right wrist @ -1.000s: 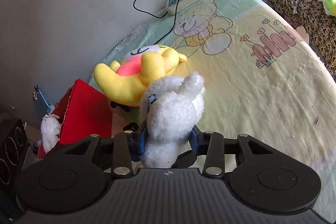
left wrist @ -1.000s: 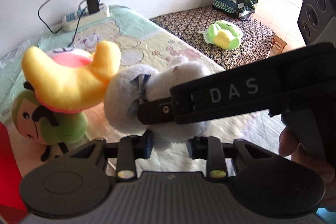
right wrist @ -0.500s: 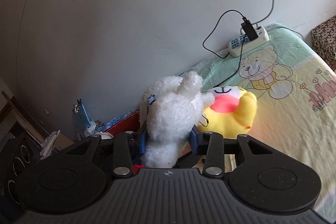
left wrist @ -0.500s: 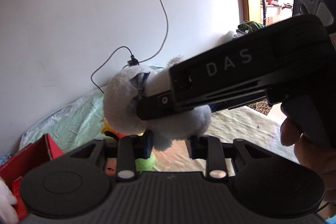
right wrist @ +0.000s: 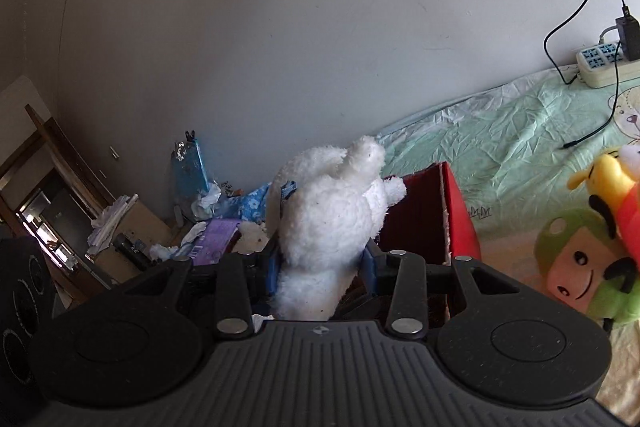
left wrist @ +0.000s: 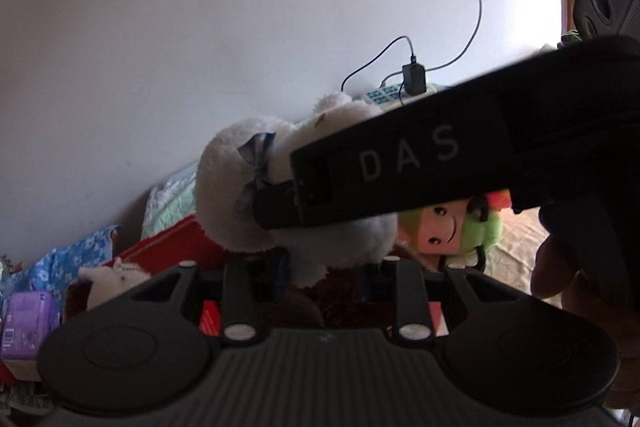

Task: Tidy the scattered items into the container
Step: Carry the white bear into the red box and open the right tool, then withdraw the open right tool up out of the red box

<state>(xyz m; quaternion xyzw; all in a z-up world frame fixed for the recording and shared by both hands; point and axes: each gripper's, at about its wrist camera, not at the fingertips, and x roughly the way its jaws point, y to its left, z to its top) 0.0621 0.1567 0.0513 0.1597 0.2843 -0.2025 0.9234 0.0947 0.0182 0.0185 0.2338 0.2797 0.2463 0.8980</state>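
A fluffy white plush toy (right wrist: 332, 211) with a blue ribbon hangs in the air over the red box (right wrist: 456, 211). My right gripper (right wrist: 320, 267) is shut on its lower body between blue pads. In the left wrist view the same white plush toy (left wrist: 240, 187) has its lower fluff between the fingers of my left gripper (left wrist: 324, 267), which is shut on it. The right gripper's black casing (left wrist: 400, 167) crosses in front. Below, the red box (left wrist: 168, 243) holds a small white plush (left wrist: 114, 273). A green-capped plush (right wrist: 576, 259) lies on the bed beside the box.
A yellow plush (right wrist: 608, 179) rests on the green-capped one. A power strip (right wrist: 600, 63) with cables lies on the green sheet (right wrist: 500, 147) by the wall. A purple pack (right wrist: 216, 235), a blue packet (right wrist: 190, 167) and papers clutter the floor left of the box. A hand (left wrist: 560, 267) grips the right gripper.
Both grippers have carried the white plush toy up off the bed and to the left, to above the red box. The yellow and green plush toys stayed on the bed.
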